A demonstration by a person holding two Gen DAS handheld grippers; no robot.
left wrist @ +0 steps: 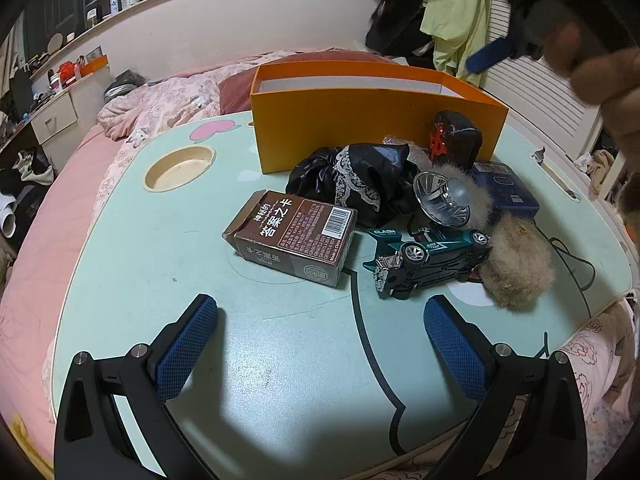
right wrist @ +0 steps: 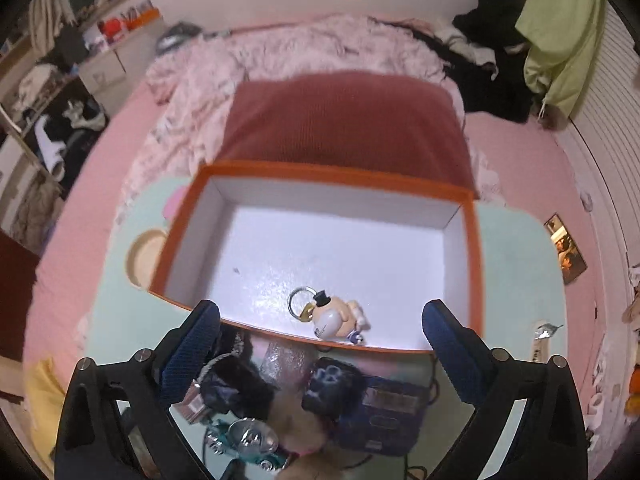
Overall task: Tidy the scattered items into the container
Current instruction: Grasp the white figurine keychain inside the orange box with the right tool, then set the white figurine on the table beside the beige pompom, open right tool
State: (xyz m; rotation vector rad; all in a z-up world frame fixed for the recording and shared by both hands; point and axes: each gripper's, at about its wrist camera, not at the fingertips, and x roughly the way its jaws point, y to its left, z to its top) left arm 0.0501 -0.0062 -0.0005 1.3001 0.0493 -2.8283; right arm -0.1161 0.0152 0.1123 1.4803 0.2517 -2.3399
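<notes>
An orange box (left wrist: 360, 136) stands at the back of the mint lap table (left wrist: 160, 264). In front of it lie a brown card box (left wrist: 292, 236), a black lace cloth (left wrist: 360, 176), a silver reflector (left wrist: 444, 198), a green toy car (left wrist: 428, 260), a fur pompom (left wrist: 516, 268), a blue box (left wrist: 504, 188) and a dark block (left wrist: 456, 140). My left gripper (left wrist: 320, 344) is open and empty, low before the card box. My right gripper (right wrist: 320, 344) is open and empty above the orange box (right wrist: 474, 264), where a duck keychain (right wrist: 332, 316) lies.
The table sits on a pink bed (left wrist: 36, 256) with a maroon pillow (right wrist: 344, 120). A round cup recess (left wrist: 180, 168) is at the table's left. A black cable (left wrist: 576, 260) runs along the right side. Clothes hang at the back right.
</notes>
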